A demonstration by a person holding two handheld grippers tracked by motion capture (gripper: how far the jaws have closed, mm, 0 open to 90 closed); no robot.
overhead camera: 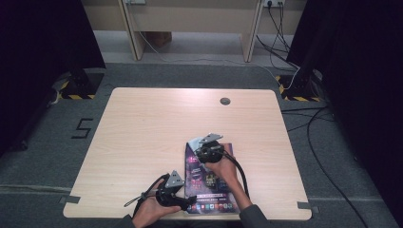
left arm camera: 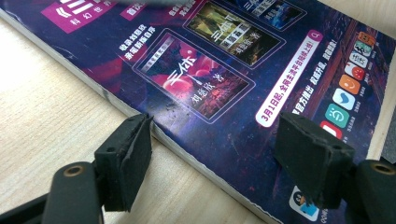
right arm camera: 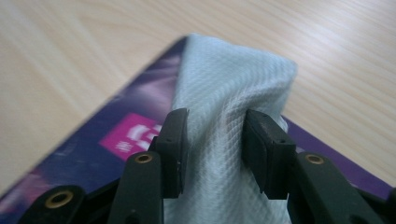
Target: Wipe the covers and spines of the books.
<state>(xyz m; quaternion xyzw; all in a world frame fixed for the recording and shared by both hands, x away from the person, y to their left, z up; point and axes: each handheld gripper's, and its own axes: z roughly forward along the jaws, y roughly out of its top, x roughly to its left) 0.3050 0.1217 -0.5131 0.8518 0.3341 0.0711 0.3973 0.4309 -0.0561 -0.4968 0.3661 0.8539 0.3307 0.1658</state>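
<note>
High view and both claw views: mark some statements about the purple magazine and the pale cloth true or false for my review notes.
1. The right claw grips a pale blue woven cloth. True.
2. The glossy purple magazine lies at the table's far edge. False: it lies at the near edge, by the person's hands.
3. The left claw is clamped on the magazine. False: its jaws stand apart, straddling the magazine's edge.
4. The cloth rests on the magazine. True.
5. The light wooden table is covered with a sheet. False: its wood is bare.

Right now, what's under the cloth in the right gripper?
The pale cloth lies on the purple magazine cover, pinched by the right gripper. The cover's far corner beneath the cloth is hidden; the table lies beyond.
</note>
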